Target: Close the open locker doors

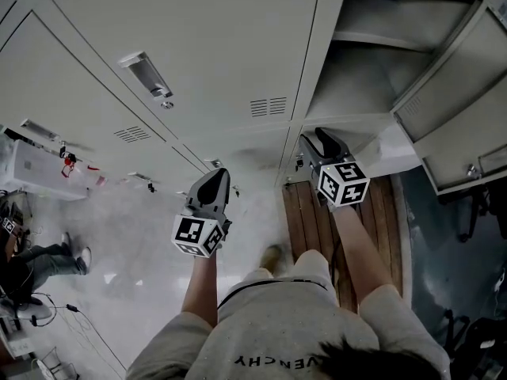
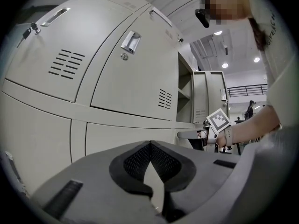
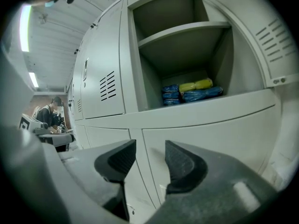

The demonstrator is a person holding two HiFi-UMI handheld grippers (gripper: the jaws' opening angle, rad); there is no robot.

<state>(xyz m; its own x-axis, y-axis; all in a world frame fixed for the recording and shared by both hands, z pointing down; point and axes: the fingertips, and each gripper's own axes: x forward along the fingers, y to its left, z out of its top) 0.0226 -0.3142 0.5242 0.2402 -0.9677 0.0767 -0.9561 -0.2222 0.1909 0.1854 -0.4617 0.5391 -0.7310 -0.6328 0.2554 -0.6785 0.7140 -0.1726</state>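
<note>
Grey locker bank [image 1: 198, 62], most doors shut. One upper locker [image 3: 154, 73] stands open, with its door [image 3: 275, 45] swung out to the locker's right. Under the shelf [image 3: 187, 31] inside lie blue and yellow packets [image 3: 191, 91]. Below the open locker, the right gripper [image 3: 149, 148] faces the shut lower doors [image 3: 205, 129]; it is left of the swung door and apart from it. Its jaws are released and spread, with nothing between them. Further left of the open locker, the left gripper [image 2: 149, 146] faces shut doors, its jaw tips clenched together, empty.
</note>
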